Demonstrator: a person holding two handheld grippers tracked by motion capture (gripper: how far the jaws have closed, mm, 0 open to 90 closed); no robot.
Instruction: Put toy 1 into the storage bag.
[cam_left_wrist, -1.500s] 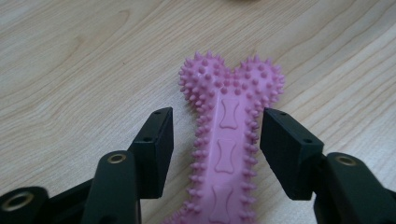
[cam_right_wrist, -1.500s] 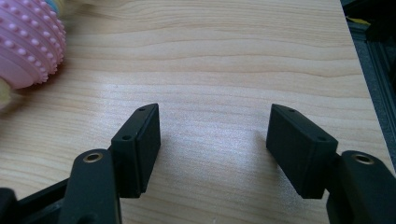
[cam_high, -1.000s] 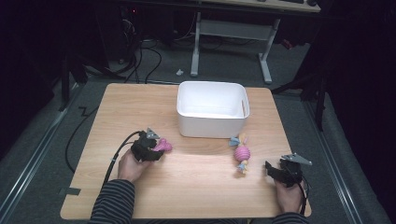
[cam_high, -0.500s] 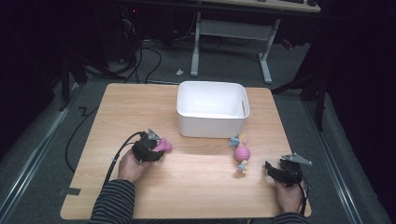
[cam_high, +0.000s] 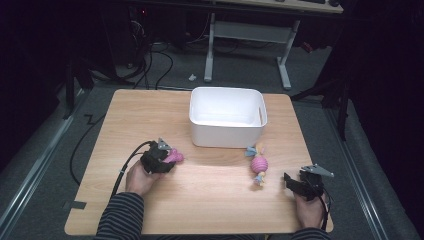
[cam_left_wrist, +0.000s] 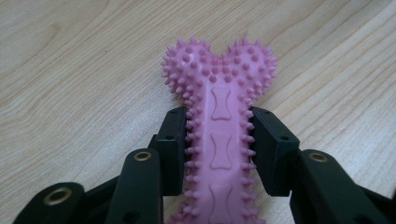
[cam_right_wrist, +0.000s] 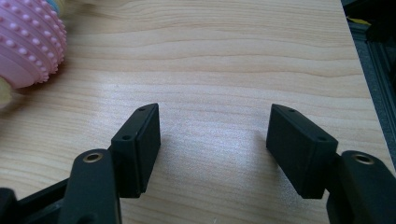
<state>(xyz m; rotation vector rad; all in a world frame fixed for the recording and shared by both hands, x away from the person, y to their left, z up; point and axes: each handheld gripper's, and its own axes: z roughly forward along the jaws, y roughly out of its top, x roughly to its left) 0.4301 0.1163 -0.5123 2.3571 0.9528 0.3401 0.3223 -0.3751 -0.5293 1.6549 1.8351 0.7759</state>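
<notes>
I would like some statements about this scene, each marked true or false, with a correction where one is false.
1. The left gripper is shut on the pink bone toy. True; its jaws have just been closing and now press its shaft from both sides.
2. The right gripper holds the pink ball toy. False; its jaws are open over bare table, and the ball lies apart from them.
3. The white bin has a toy inside. False; it looks empty.
4. The ball toy lies in front of the bin, on the person's side. True.
5. The bone toy is lifted above the bin. False; it lies on the table, left of the bin.
</notes>
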